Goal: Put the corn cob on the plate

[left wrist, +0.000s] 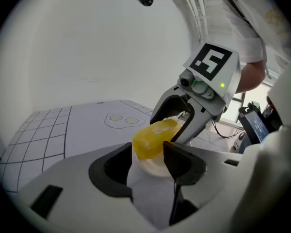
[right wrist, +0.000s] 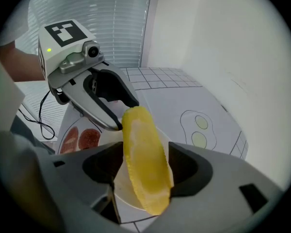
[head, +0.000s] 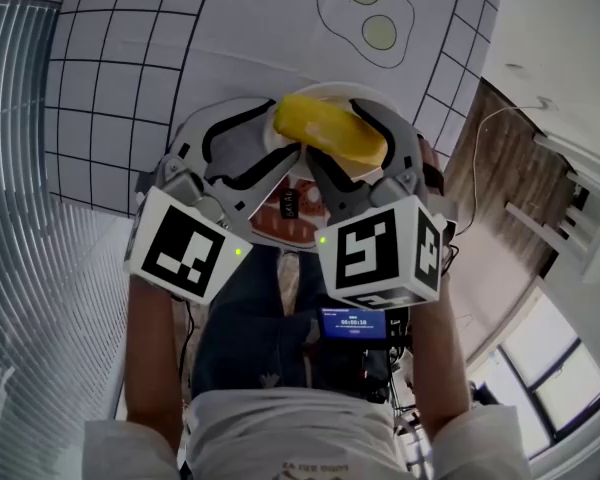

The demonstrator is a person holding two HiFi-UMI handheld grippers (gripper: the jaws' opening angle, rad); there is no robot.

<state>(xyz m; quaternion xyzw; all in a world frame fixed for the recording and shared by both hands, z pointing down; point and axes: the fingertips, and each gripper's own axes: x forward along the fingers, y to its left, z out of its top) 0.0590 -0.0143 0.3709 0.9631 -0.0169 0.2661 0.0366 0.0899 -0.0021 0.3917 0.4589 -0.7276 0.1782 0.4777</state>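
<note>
Alt text: the yellow corn cob (head: 330, 130) lay on the white plate (head: 320, 90), upper centre. Your right gripper (right wrist: 145, 157) straddled it, jaws apart and seemingly not squeezing. Your left gripper (left wrist: 148, 161) gaped empty. The cob looked light, stiff and slick, and was best held mid-length.

Plate (head: 325, 92): mostly under corn (head: 330, 128) and jaws in head view; only rim slivers show. Corn underside unseen in every view. Red prints (right wrist: 80, 139) on mat (head: 230, 38): partly behind left gripper (right wrist: 127, 115), kind unclear. Mat cut by head view's top edge. Screen (head: 353, 323) at waist: text too small to read. Sleeves (head: 140, 448) cut by bottom edge.
</note>
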